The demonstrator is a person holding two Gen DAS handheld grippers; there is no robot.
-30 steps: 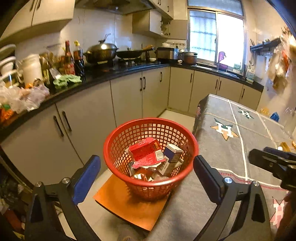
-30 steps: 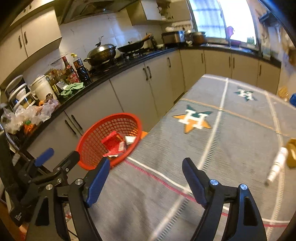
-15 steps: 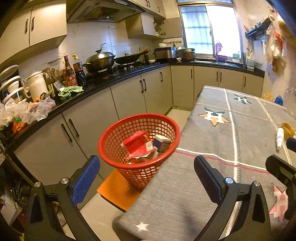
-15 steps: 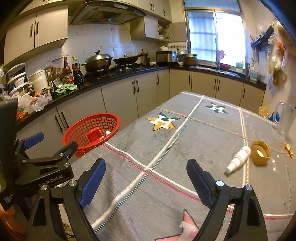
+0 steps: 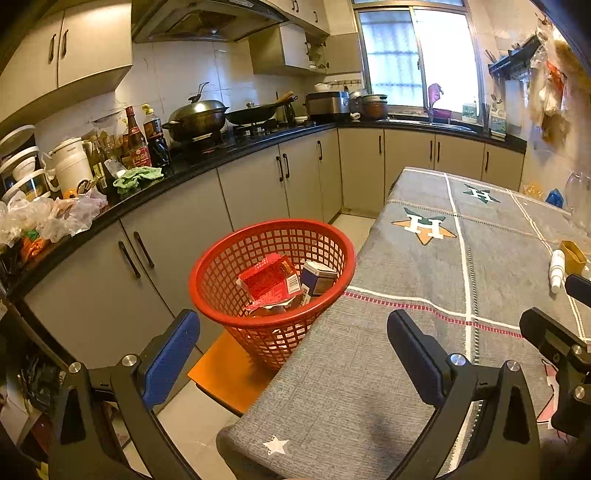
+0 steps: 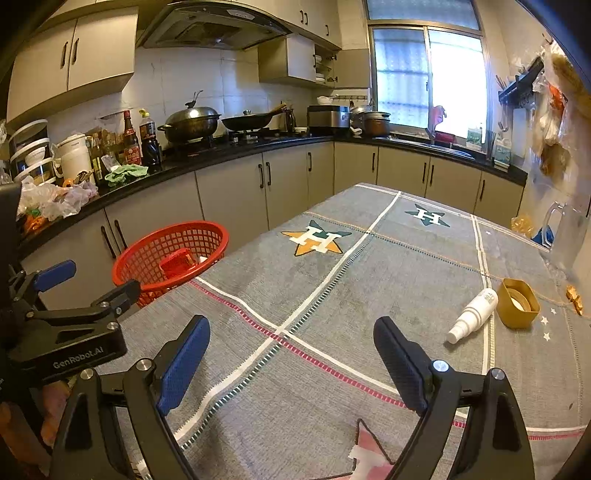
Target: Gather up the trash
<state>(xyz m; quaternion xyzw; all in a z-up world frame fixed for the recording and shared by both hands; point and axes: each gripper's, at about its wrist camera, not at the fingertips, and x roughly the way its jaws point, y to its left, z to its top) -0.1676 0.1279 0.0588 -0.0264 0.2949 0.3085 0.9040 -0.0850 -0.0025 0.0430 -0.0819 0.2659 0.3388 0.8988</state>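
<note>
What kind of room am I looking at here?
A home kitchen, by the look of it: a lidded wok on the stove, an extractor hood above it, and a counter crowded with sauce bottles.

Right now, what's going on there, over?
Both grippers open, empty. Red basket holds boxes. White bottle and gold box lie on table. Nothing in the way.

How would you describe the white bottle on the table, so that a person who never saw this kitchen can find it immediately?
Start at the long table with the grey cloth bearing star-shaped H emblems. Toward its right edge, two small things lie side by side. The white bottle is the slim one lying on its side, narrow cap pointing toward the near end; its neighbour is a squat golden-yellow container.
</note>
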